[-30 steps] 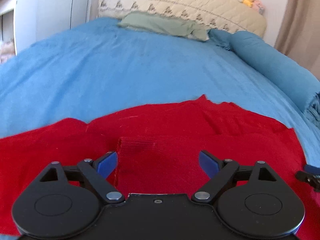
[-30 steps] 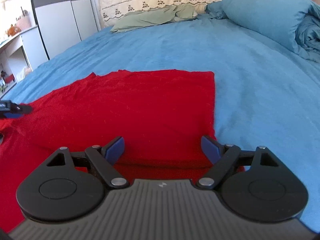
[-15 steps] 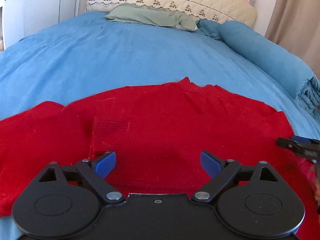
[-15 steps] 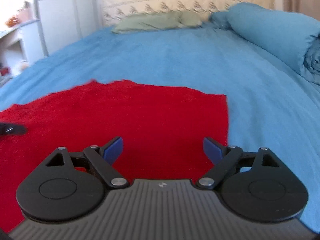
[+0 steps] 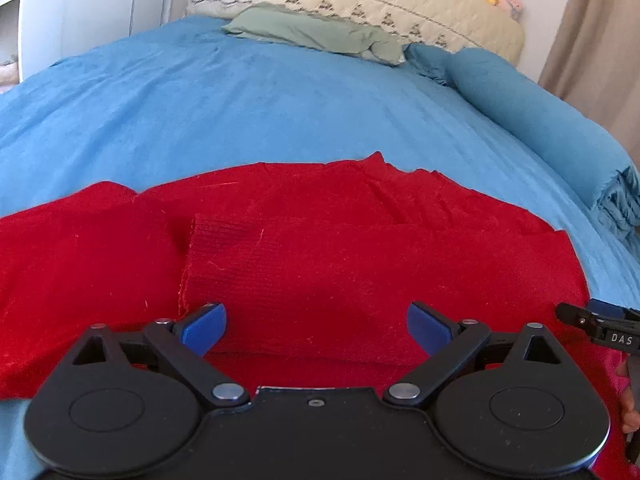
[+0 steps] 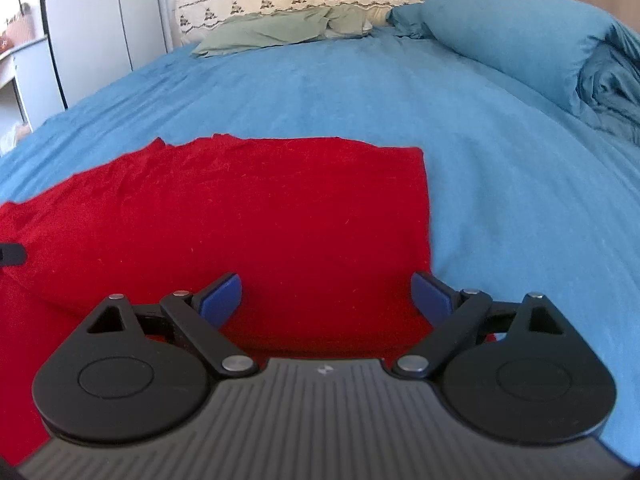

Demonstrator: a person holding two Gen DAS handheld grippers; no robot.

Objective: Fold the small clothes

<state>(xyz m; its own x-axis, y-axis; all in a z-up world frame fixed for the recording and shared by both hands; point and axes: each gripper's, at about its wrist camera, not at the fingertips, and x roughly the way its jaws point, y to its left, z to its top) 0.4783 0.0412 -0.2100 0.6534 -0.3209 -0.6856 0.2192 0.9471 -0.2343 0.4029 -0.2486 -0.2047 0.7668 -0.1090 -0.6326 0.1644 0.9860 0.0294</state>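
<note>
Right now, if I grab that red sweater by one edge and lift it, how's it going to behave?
The red sweater looks like soft knit lying limp on the blue bedspread, so it would probably droop. Its folded-over sleeve may fall open. The fuzzy surface suggests it likely won't slip from the pads.

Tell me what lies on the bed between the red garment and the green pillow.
Nothing: only bare blue bedsheet between red garment and green pillow, in both wrist views.

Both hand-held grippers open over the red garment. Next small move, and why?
Probably lower the left hand-held gripper onto the folded-over sleeve cuff and pinch its edge. Its jaws have just been opening and hold nothing, and the red garment lies only partly folded on the blue bedspread. The right hand-held gripper is also open and empty.
</note>
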